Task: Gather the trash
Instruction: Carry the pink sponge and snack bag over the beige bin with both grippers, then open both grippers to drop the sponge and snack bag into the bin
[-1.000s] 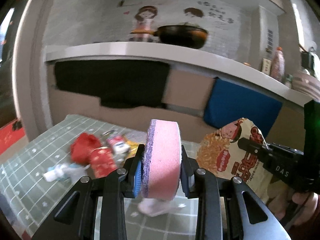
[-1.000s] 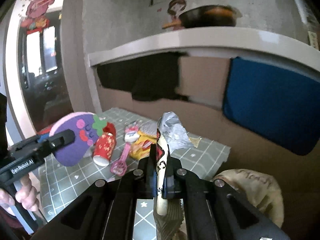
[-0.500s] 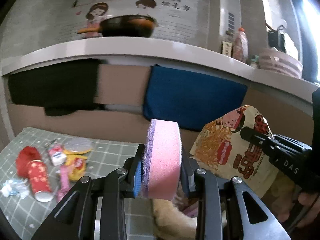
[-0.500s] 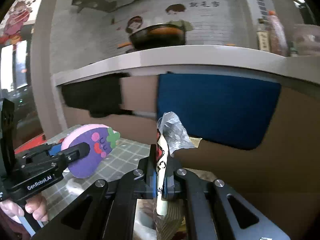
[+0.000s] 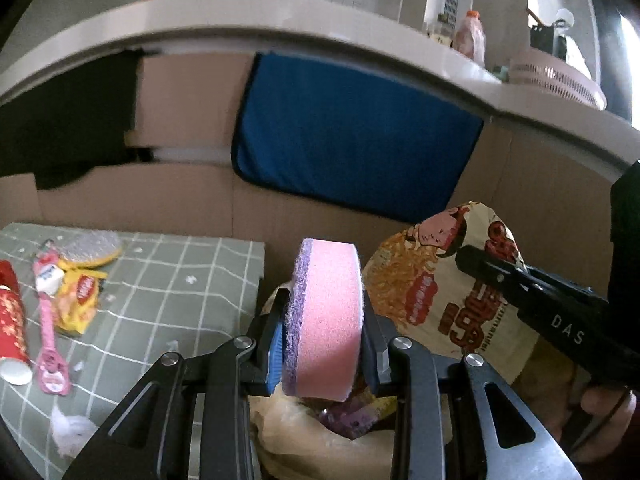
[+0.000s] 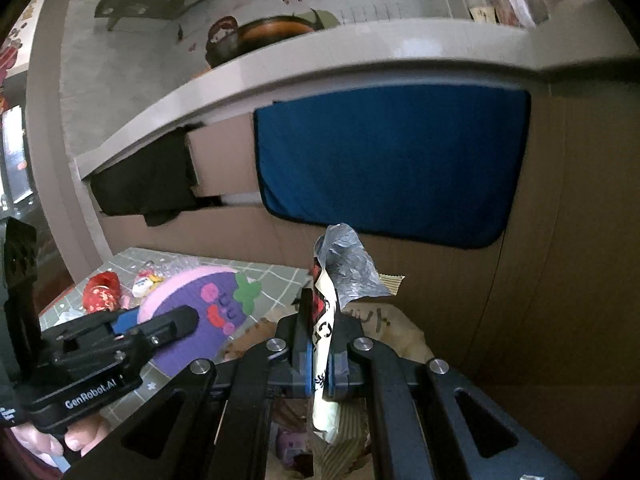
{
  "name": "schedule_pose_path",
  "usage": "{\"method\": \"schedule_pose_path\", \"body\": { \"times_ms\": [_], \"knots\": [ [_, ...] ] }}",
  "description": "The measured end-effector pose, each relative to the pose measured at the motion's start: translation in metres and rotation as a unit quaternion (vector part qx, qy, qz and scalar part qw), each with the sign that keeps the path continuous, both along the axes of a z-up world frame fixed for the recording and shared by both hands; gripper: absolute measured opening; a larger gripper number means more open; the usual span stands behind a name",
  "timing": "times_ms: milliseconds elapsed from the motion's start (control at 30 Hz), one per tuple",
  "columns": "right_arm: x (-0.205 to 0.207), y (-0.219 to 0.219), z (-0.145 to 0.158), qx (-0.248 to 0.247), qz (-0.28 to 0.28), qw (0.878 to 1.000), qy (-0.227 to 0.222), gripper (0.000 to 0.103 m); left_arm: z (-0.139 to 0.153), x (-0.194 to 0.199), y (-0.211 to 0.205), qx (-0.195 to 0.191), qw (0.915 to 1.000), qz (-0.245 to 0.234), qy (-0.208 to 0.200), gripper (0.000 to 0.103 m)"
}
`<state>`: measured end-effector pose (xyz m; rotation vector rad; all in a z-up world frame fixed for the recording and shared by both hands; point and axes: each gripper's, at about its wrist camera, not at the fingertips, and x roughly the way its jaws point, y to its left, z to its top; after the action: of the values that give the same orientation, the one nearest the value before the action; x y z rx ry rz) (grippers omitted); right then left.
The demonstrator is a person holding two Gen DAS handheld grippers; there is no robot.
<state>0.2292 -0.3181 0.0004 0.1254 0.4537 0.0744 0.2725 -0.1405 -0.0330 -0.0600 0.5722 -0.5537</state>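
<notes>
My left gripper is shut on a pink sponge with a purple scouring face, held on edge. From the right wrist view that sponge shows its purple eggplant face. My right gripper is shut on a flattened noodle snack packet with a silver inside; in the left wrist view the printed packet hangs to the right of the sponge. Both grippers hang over a beige trash bag past the table's right edge. Its paper rim lies below my right gripper.
On the green checked tablecloth lie a red can, a pink toothbrush, a yellow wrapper and a crumpled tissue. Behind stand a cardboard wall with a blue cloth and a white counter.
Both grippers swung right and sank a little, off the table and over the trash bag. The table litter slid to the left of both views. Both grips held.
</notes>
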Motion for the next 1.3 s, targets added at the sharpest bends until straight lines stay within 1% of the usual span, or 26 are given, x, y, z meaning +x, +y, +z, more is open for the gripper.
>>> {"method": "schedule_pose_path", "body": {
  "times_ms": [67,167,200,300,367,433,467,500,533,567,600,667,767,867,1033,1133,1233,1267,1300],
  "knots": [
    [0.007,-0.005,-0.009,0.008,-0.003,1.0,0.011,0.005,-0.009,0.007,-0.005,0.001,0.9998,-0.004,0.019,0.032],
    [0.012,-0.012,-0.018,0.018,-0.005,1.0,0.023,0.005,-0.027,0.02,-0.013,0.003,0.9981,-0.014,0.06,0.032],
    [0.013,-0.014,-0.022,0.02,-0.007,0.999,0.028,0.005,-0.035,0.024,-0.016,0.005,0.9969,-0.017,0.076,0.032],
    [0.017,-0.019,-0.029,0.022,-0.01,0.999,0.038,0.005,-0.053,0.031,-0.025,0.016,0.9934,-0.024,0.111,0.032],
    [0.018,-0.022,-0.033,0.02,-0.012,0.999,0.043,0.005,-0.061,0.034,-0.028,0.017,0.9914,-0.027,0.127,0.032],
    [0.02,-0.026,-0.036,0.021,-0.015,0.999,0.047,0.005,-0.066,0.036,-0.03,0.012,0.9889,-0.034,0.144,0.032],
    [0.022,-0.027,-0.038,0.023,-0.016,0.998,0.051,0.005,-0.068,0.037,-0.028,0.004,0.9882,-0.037,0.148,0.034],
    [0.023,-0.029,-0.04,0.027,-0.017,0.998,0.054,0.005,-0.067,0.037,-0.024,-0.01,0.9879,-0.039,0.15,0.038],
    [0.024,-0.031,-0.042,0.032,-0.016,0.998,0.058,0.005,-0.066,0.037,-0.02,-0.02,0.9879,-0.039,0.149,0.042],
    [0.025,-0.032,-0.046,0.037,-0.014,0.997,0.063,0.005,-0.064,0.039,-0.016,-0.024,0.988,-0.038,0.148,0.05],
    [0.027,-0.031,-0.047,0.039,-0.013,0.997,0.066,0.005,-0.061,0.038,-0.01,-0.031,0.9885,-0.033,0.145,0.054],
    [0.03,-0.031,-0.053,0.043,-0.011,0.996,0.074,0.005,-0.056,0.037,-0.001,-0.039,0.9888,-0.026,0.142,0.054],
    [0.037,-0.029,-0.061,0.055,-0.004,0.995,0.088,0.005,-0.048,0.035,0.014,-0.039,0.9901,-0.008,0.135,0.054],
    [0.049,-0.023,-0.076,0.069,0.011,0.99,0.121,0.005,-0.038,0.028,0.031,-0.038,0.9911,0.016,0.127,0.054],
    [0.065,-0.004,-0.101,0.054,0.028,0.981,0.181,0.005,-0.022,0.011,0.062,-0.036,0.993,0.04,0.106,0.054],
    [0.066,0.0,-0.102,0.044,0.026,0.979,0.195,0.006,-0.011,-0.001,0.083,-0.035,0.9941,0.061,0.082,0.054],
    [0.058,0.003,-0.094,0.035,0.023,0.982,0.186,0.011,0.0,-0.014,0.103,-0.035,0.9943,0.084,0.057,0.054],
    [0.054,0.004,-0.09,0.029,0.021,0.983,0.181,0.021,0.002,-0.017,0.109,-0.033,0.9941,0.092,0.048,0.054],
    [0.048,0.004,-0.086,0.022,0.019,0.984,0.175,0.029,0.006,-0.022,0.117,-0.031,0.9936,0.102,0.038,0.054]
  ]
}}
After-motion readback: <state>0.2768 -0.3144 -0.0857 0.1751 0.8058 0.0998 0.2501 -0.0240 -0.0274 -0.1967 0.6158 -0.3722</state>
